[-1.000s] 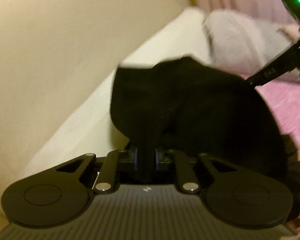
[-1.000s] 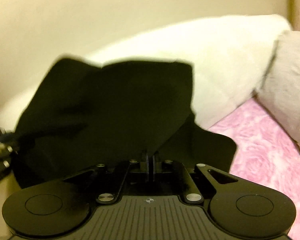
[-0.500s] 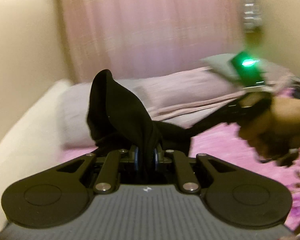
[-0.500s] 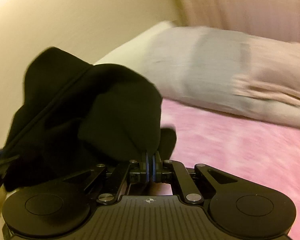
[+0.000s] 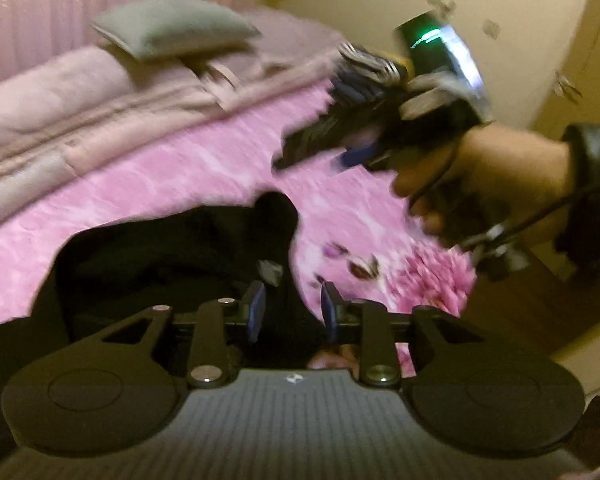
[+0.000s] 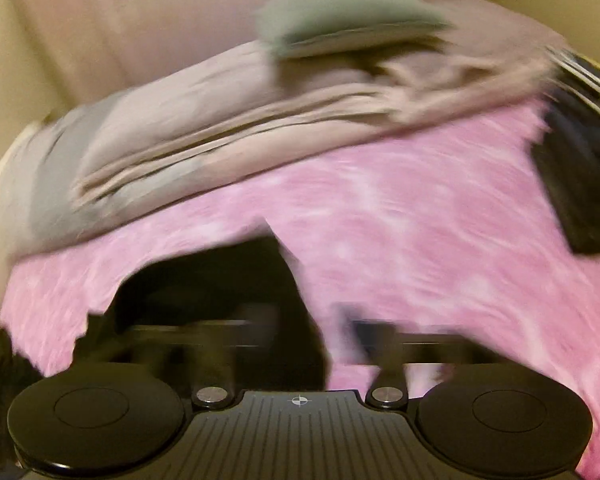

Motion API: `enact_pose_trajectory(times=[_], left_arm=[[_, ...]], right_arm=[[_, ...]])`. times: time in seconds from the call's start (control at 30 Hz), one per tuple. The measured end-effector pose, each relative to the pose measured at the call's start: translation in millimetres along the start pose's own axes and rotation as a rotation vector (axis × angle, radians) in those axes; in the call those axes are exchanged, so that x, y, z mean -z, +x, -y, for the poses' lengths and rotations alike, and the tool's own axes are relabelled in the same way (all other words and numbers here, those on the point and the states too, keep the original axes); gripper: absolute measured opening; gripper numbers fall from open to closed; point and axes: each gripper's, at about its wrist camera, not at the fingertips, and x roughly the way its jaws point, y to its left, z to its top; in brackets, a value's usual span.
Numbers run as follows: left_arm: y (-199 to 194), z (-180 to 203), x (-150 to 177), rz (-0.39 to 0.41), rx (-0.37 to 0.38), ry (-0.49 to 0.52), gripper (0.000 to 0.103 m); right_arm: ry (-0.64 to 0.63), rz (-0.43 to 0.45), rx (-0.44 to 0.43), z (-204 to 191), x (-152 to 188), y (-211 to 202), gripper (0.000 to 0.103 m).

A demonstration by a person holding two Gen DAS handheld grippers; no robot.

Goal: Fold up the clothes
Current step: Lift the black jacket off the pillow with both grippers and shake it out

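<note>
A black garment [image 5: 160, 264] lies bunched on the pink bedspread [image 5: 180, 168]. My left gripper [image 5: 292, 312] hangs just over its right edge. Its jaws are opening, and the blue pads [image 5: 257, 310] stand apart with black cloth between and below them, not pinched. A hand [image 5: 480, 184] holds my right gripper [image 5: 300, 152] above the bedspread, up and to the right. In the blurred right wrist view my right gripper [image 6: 300, 332] is opening wide over the garment [image 6: 220, 280], which lies under its left half, with nothing gripped.
A folded pale pink quilt [image 5: 80, 104] with a grey pillow [image 5: 172, 32] on top lines the far side of the bed, before a pink curtain. A dark pile with a striped piece [image 6: 580, 160] sits at the far right. The bed's edge [image 5: 472, 280] and brown floor show at right.
Both grippers swung from the wall side across to the bed. Both were shut on the black garment and now stand apart. The garment has dropped from the air onto the bedspread.
</note>
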Motion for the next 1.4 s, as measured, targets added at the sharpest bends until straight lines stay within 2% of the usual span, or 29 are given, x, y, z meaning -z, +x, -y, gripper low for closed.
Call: enact_pose_trajectory(times=[0.07,0.13,0.17,0.3,0.37,0.47,0.6,0.77,0.8,0.83,0.87,0.9,0.93,0.97,1.0,1.07,1.17,1.3,1.4], left_arm=[[6,1,9,-0.026,-0.013,0.023,0.033],[13,-7,32,-0.06,-0.036,0.02,0.039],[16,-20,35,-0.079,-0.058,0.02,0.045],[30,-74,45,-0.139,-0.16,0.045,0.052],[35,-104,47,-0.149,-0.226,0.09,0.063],[53,-154,37,-0.157,-0.307,0.169,0.068],[88,-210,23,-0.186,-0.359,0.237,0.069],[147,-240,12,-0.22,-0.32,0.309,0.069],[159,-243,12,-0.24,-0.312,0.323,0.068],[171,-247,12,-0.27,-0.307,0.33,0.056],[183,-250,13,-0.307,-0.299,0.331,0.023],[193,-253,13,-0.344,-0.309,0.333,0.008],[196,-255,13,-0.357,-0.323,0.336,0.001],[192,-256,11,-0.347,-0.32,0.327,0.001],[178,-258,7,-0.32,-0.328,0.312,0.001],[150,-263,-1,-0.265,-0.342,0.282,0.001],[100,-272,-14,-0.173,-0.382,0.22,0.001],[1,-292,-32,-0.021,-0.496,0.064,0.001],[-66,-291,-29,0.069,-0.576,-0.03,0.001]], right_arm=[[0.029,-0.022,0.008,21,8,-4,0.099],[0.051,-0.062,0.014,32,20,-3,0.099],[0.06,-0.09,0.019,31,29,0,0.099],[0.128,-0.2,0.035,34,71,1,0.099],[0.206,-0.25,0.036,31,90,15,0.099],[0.301,-0.282,0.041,19,109,41,0.099],[0.391,-0.296,0.05,-5,126,80,0.099],[0.417,-0.301,0.14,-30,139,116,0.099],[0.424,-0.301,0.16,-31,142,122,0.099],[0.435,-0.303,0.167,-30,146,126,0.099],[0.448,-0.304,0.171,-28,149,129,0.099],[0.457,-0.309,0.173,-26,153,132,0.097],[0.46,-0.316,0.164,-22,154,131,0.087],[0.461,-0.324,0.151,-18,154,130,0.049],[0.462,-0.331,0.138,-14,154,129,0.031],[0.447,-0.33,0.127,-10,150,116,0.019],[0.381,-0.281,0.122,-2,134,75,0.011],[0.32,-0.193,0.12,18,111,12,0.01],[0.252,-0.129,0.096,33,91,-24,0.009]])
